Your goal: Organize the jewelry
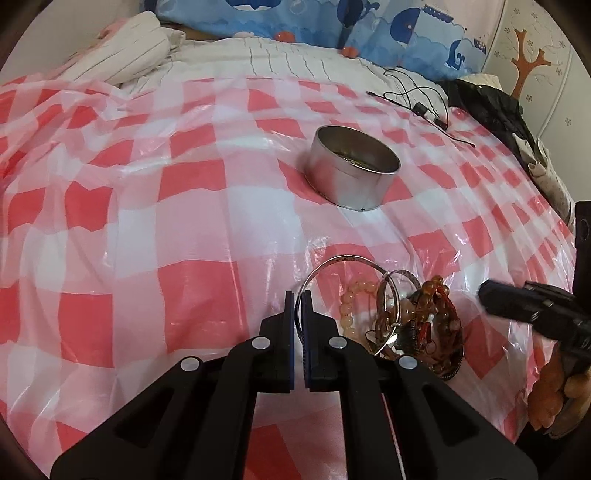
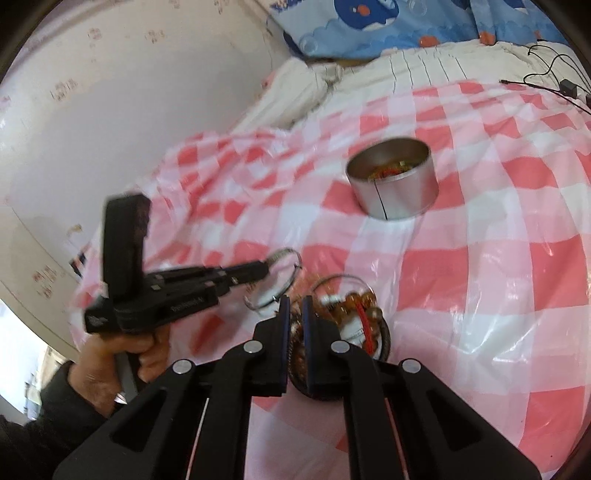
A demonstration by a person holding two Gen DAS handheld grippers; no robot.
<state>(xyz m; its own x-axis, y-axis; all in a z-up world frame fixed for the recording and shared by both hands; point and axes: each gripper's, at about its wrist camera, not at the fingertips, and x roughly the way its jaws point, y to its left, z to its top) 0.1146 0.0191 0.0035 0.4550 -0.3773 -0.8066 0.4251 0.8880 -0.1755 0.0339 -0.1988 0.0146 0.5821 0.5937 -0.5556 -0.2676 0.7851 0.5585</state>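
Note:
On the red-and-white checked sheet (image 1: 147, 229) lies a pile of bracelets (image 1: 424, 325) (image 2: 354, 317): amber and brown beads, pale pink beads, and a silver bangle (image 1: 402, 274). My left gripper (image 1: 298, 295) (image 2: 266, 266) is shut on a thin silver bangle (image 1: 343, 258) (image 2: 297, 264) at the pile's left edge. My right gripper (image 2: 295, 302) (image 1: 482, 291) sits over the pile, shut, with brown beads pinched in the narrow gap between its pads. Farther back stands an open round metal tin (image 1: 351, 177) (image 2: 395, 195) with some jewelry in its bottom.
A thin black cable with small black boxes (image 1: 417, 107) (image 2: 565, 86) lies beyond the tin. A blue whale-print pillow (image 1: 369, 29) and a striped white quilt (image 1: 295, 59) lie at the back. Dark clothing (image 1: 491, 107) is piled at the right. A hand (image 2: 147, 354) holds the left gripper's handle.

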